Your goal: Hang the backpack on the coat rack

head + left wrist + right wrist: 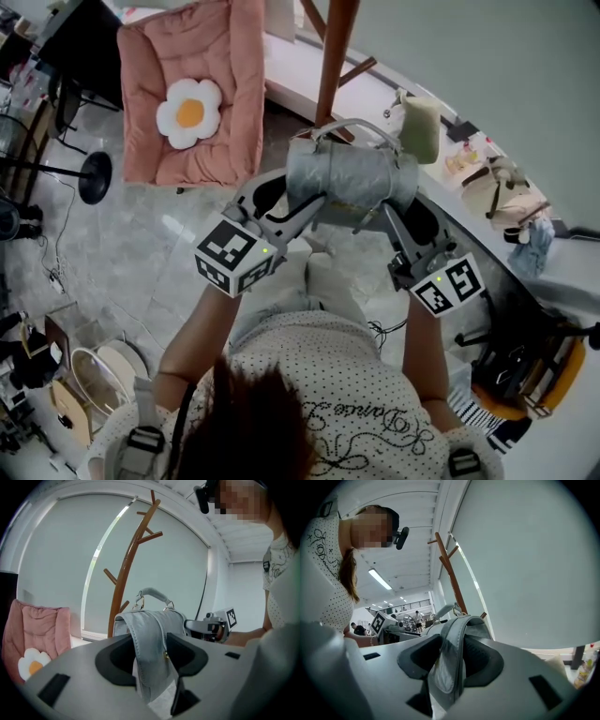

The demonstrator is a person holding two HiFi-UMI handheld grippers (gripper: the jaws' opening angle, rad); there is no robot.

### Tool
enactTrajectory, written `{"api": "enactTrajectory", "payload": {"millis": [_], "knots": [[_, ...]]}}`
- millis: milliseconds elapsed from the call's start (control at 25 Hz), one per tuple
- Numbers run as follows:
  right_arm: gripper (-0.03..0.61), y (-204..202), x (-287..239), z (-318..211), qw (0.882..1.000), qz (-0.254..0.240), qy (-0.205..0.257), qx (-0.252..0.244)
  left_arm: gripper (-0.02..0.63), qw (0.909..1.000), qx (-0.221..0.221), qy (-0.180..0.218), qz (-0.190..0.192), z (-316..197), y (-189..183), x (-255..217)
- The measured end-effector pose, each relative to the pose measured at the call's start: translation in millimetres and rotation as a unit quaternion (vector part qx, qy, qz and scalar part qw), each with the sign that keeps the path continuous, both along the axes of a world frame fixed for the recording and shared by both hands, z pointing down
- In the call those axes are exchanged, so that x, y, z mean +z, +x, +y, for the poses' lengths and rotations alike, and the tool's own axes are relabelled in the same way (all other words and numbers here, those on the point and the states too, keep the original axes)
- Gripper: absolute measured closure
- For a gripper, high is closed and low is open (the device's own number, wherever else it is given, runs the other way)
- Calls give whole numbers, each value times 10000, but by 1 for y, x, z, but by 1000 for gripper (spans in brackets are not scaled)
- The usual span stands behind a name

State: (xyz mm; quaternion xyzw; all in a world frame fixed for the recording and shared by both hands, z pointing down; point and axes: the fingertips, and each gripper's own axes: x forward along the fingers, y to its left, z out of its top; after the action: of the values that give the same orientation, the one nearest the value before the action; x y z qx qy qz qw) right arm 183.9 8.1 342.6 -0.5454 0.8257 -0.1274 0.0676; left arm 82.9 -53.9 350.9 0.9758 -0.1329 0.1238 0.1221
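Backpack (349, 173): pale grey-blue, rings (139, 600) gilt. Rack (336, 56): reddish-brown wood. Cushion (159, 66): dusty pink, ribbed; on it a white flower (189, 112) with a yellow centre. Shirt (328, 375): white, small black dots. Floor (122, 253): grey, marbled.

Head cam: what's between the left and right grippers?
The grey backpack spans the gap in the head view; the left gripper and right gripper each clamp one side of it.

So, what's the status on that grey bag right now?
Left gripper, right gripper: both shut on backpack. Backpack aloft, not yet on coat rack. Nothing seen between.
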Motion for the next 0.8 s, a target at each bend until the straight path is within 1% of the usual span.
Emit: {"api": "enactTrajectory", "payload": {"millis": [320,560,680,800], "knots": [[421,-5,8,-16,9994,65,-208,257,419,9994,319,-164,-14,-20,-3,11],[420,-2,28,-19,9978,-37,-464,477,417,9981,566,-201,-161,-24,3,30],[420,1,38,-19,9970,-106,-584,503,417,9975,606,-266,-249,-25,6,39],[420,3,46,-19,9968,-127,-680,401,417,9973,548,-365,-329,-23,8,47]]}}
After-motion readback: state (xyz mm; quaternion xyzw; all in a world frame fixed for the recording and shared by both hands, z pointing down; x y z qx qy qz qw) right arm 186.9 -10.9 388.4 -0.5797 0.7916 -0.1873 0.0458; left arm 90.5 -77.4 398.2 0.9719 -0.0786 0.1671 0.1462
